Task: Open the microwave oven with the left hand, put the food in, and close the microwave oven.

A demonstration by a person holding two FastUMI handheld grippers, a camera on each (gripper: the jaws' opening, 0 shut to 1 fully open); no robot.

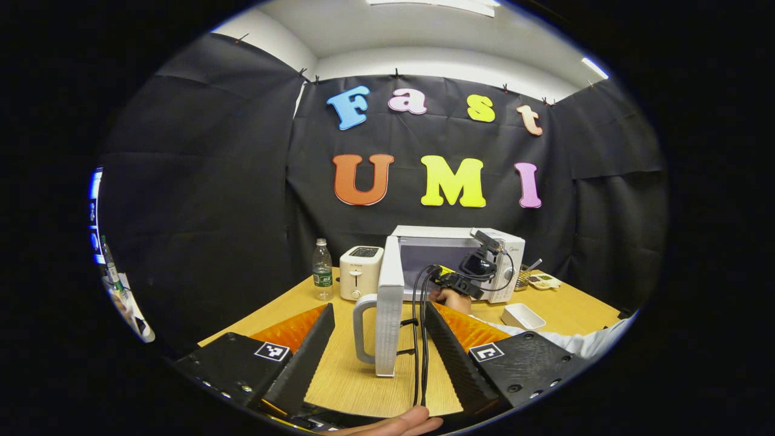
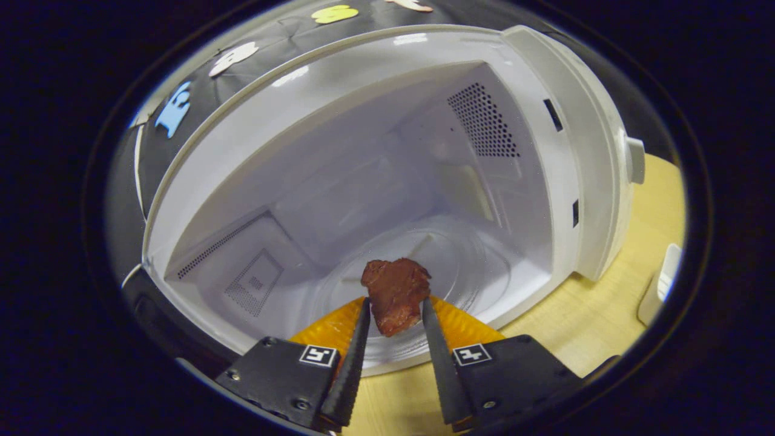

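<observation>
Pale wood is seen across the table (image 1: 339, 387), on which the white microwave oven (image 1: 448, 233) stands with its cavity exposed. Its door (image 1: 389, 303) is swung fully out toward the left gripper (image 1: 378, 357), whose fingers are spread wide on either side of the door's edge and handle, apart from both; nothing is held by them. In the right gripper view, the cavity (image 2: 375, 181) is met head-on and the glass turntable (image 2: 448, 266) lies on its floor. The food (image 2: 395, 294), a reddish-brown chunk, is pinched between the narrowed fingers of the right gripper (image 2: 393, 315), just at the cavity mouth and above the front of the turntable.

The food is judged to be not yet set down. If it were released here, it could land on the sill or roll out onto the table, since it sits near the threshold. The door could also be swung shut too soon against the right gripper or its cables.
</observation>
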